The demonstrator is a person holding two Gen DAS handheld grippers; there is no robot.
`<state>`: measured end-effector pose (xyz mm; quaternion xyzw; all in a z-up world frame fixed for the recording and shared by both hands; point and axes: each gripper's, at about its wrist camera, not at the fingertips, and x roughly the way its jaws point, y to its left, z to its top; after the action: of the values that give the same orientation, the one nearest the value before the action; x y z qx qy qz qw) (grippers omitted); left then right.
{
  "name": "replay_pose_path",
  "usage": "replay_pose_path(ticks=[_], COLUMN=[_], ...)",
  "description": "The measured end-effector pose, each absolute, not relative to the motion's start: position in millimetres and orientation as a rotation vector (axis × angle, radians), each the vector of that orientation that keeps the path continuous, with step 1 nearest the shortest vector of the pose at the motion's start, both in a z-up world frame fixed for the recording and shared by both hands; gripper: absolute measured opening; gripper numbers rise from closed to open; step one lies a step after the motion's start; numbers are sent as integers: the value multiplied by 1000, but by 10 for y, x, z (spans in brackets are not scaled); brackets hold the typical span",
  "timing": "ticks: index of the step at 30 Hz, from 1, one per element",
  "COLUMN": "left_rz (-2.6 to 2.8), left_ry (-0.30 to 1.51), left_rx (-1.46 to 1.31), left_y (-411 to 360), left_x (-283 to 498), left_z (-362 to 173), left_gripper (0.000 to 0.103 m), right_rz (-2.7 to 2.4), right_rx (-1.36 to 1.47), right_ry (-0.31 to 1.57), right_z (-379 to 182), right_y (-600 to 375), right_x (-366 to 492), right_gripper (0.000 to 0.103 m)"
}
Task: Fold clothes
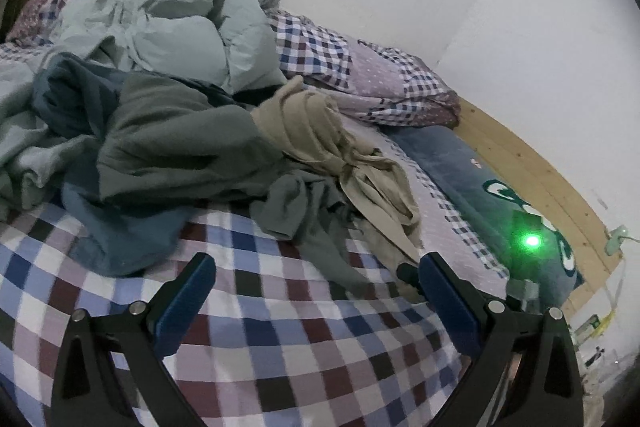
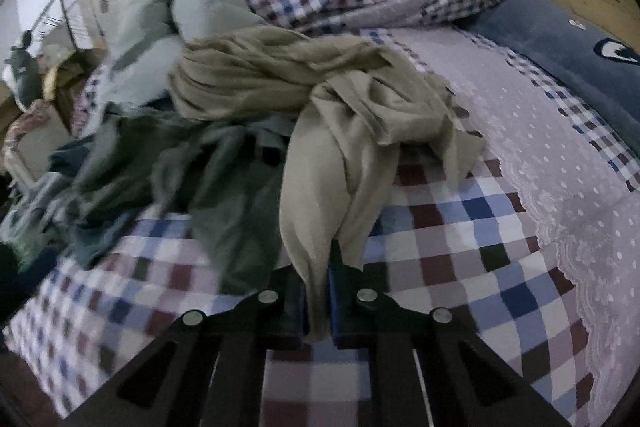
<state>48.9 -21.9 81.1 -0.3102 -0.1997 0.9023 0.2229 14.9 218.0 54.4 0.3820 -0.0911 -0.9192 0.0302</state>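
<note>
Beige, crumpled knit garment point(image 2: 320, 99) lies atop the heap of grey-green and blue clothes point(image 1: 168, 147) on the checked bedspread point(image 1: 280, 347), one end drawn forward, likely to separate it for folding. Right gripper point(image 2: 318, 303) is clamped on that end; left gripper point(image 1: 316, 267) hovers wide apart, empty, above the bedspread

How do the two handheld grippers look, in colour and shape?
Both look alike. The left gripper and the right gripper have matte black angular linkage arms with triangular cut-outs, round silver pivot bolts, and flat dark blue pads on the fingers. No cables, markings or sleeves are visible.
</note>
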Motion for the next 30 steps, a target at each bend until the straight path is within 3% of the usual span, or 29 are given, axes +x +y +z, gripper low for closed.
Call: replay_pose_path(ticks=[6, 14, 18, 29, 30], left_rz=[2353, 2203, 2140, 2040, 2040], left_ry=[-675, -754, -771, -639, -635], left_rx=[-850, -890, -938, -1035, -1039], left_y=[-139, 41, 136, 506, 534], left_x=[465, 401, 349, 306, 305], left_z=[792, 715, 645, 547, 544], left_gripper=[103, 101, 83, 52, 45], right_rz=[-2778, -2692, -2646, -2515, -2499], right_rx=[1102, 1053, 1023, 931, 926], right_ry=[-282, -136, -57, 25, 34], right_z=[702, 746, 764, 798, 796], right_y=[1950, 1544, 1422, 1458, 1439], right_x=[563, 976, 1155, 1449, 1468], right_gripper=[7, 7, 7, 7, 7])
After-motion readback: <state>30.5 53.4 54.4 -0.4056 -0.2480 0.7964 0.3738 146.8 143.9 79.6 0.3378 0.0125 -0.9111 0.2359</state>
